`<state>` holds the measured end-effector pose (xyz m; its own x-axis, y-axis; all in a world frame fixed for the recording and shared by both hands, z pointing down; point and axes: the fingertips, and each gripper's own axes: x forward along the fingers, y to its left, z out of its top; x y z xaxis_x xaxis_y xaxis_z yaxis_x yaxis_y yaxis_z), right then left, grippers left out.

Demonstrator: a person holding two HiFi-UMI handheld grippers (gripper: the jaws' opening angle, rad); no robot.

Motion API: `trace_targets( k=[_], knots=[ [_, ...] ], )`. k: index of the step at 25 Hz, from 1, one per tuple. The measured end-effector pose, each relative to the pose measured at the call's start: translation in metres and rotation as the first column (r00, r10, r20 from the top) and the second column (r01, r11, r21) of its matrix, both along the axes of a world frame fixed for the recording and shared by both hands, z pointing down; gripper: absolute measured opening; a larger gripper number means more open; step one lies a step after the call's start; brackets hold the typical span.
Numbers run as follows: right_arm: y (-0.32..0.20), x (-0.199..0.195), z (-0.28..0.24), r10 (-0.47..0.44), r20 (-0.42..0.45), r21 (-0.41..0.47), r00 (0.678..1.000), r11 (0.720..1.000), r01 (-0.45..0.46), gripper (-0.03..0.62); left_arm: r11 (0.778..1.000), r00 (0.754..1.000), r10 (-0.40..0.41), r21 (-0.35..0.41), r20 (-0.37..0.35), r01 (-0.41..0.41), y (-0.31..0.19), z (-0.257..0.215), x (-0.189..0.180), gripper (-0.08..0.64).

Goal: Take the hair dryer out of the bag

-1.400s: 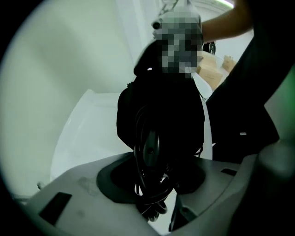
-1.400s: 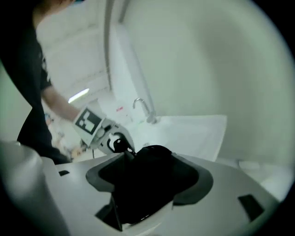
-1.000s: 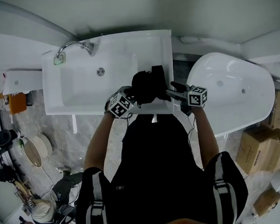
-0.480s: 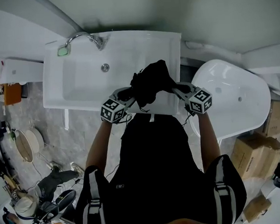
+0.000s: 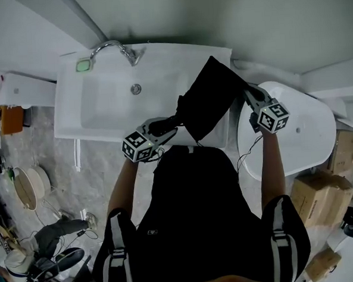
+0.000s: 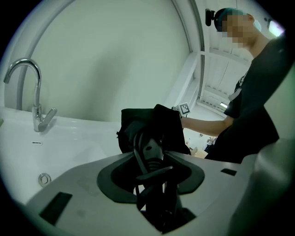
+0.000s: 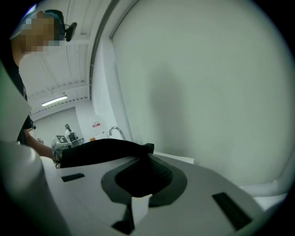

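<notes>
- left gripper (image 5: 166, 124): jaws clamped on the hair dryer (image 6: 148, 148) handle (its head seemingly inside the bag (image 5: 207, 100)).
- right gripper (image 5: 249, 93): jaws pinched shut on bag cloth; draw it straight off, handle grip firm.

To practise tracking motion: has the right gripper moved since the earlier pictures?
Yes. The right gripper, shut on the bag, has moved right, away from the sink, toward the tub.

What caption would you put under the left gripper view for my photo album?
Left gripper clamped on the hair dryer, black bag held up behind it, at a white sink.
</notes>
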<state>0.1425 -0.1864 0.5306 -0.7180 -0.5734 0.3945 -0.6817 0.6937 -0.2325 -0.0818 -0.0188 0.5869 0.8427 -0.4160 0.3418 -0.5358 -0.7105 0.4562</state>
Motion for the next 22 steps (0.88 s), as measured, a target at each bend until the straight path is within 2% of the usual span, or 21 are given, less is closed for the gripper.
trace_targets(
  k=[6, 9, 17, 22],
  knots=[
    [-0.018, 0.013, -0.03, 0.101, 0.09, 0.041, 0.991, 0.994, -0.105, 0.063, 0.999, 0.997, -0.044, 0.016, -0.065, 0.045, -0.005, -0.01, -0.022, 0.173],
    [-0.021, 0.022, -0.037, 0.136, 0.108, 0.05, 0.985, 0.989, -0.142, 0.063, 0.997, 0.994, -0.065, 0.024, -0.088, 0.067, -0.004, -0.014, -0.032, 0.173],
    [-0.017, 0.028, -0.045, 0.158, 0.152, 0.054, 0.976, 0.984, -0.168, 0.063, 0.99, 0.978, -0.137, 0.023, -0.158, 0.142, -0.009, -0.026, -0.062, 0.173],
    [-0.016, 0.039, -0.045, 0.204, 0.233, 0.013, 0.951, 0.977, -0.213, 0.063, 0.979, 0.958, -0.196, 0.005, -0.21, 0.202, -0.013, -0.031, -0.084, 0.173]
  ],
)
